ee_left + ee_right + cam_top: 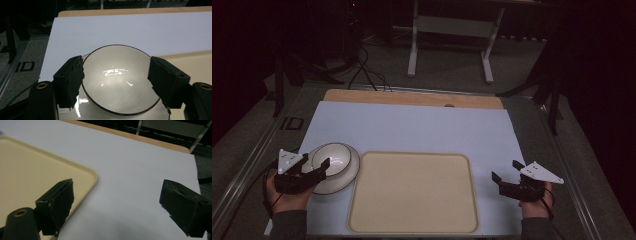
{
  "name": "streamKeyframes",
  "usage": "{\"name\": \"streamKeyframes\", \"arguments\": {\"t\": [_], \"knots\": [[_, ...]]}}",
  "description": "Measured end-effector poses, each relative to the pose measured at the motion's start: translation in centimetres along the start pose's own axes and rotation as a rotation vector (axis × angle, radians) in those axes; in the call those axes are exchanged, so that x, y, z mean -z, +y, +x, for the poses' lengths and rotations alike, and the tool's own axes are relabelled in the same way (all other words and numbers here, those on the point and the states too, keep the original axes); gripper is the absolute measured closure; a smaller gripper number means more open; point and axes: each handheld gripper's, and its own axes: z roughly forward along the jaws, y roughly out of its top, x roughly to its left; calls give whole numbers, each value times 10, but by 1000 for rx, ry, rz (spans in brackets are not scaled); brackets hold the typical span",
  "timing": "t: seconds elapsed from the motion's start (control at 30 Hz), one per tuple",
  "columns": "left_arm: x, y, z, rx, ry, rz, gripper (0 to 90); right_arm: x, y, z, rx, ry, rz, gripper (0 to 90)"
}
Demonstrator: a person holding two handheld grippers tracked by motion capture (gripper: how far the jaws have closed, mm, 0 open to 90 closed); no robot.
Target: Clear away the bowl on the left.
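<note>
The left gripper point(314, 170) is seen at the near left of the bench point(412, 125), its fingers point(72, 80) spread wide on either side of the glossy white bowl point(120, 80) without pressing it. The round, dark-rimmed bowl is set on a plate point(349, 175), just left of the matte cream tray point(412, 195). The right gripper point(507, 175) is held released over bare bench, well apart from the bowl.

I count one white bowl point(333, 159) sitting on one plate point(343, 181), at about eight o'clock on the table. There is one beige tray point(413, 192) at six o'clock. I carry two grippers, my left gripper point(318, 167) and my right gripper point(506, 170).
</note>
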Motion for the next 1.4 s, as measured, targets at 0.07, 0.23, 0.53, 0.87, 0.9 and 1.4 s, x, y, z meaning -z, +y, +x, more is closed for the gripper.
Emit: {"name": "streamKeyframes", "arguments": {"t": [0.07,0.23,0.53,0.87,0.9,1.4], "knots": [[0,0,1,8,3,6,298,0,0,0,1,-6,-2,117],[0,-1,3,18,-1,8,343,1,1,0,6,-15,-13,118],[-2,1,4,34,4,10,403,1,1,2,14,-16,-16,118],[-12,1,8,38,-14,20,521,1,1,3,26,-17,-20,118],[-12,1,10,47,-11,19,522,2,1,3,26,-18,-20,118],[-31,2,22,115,21,50,551,3,1,2,18,-22,-34,118]]}}
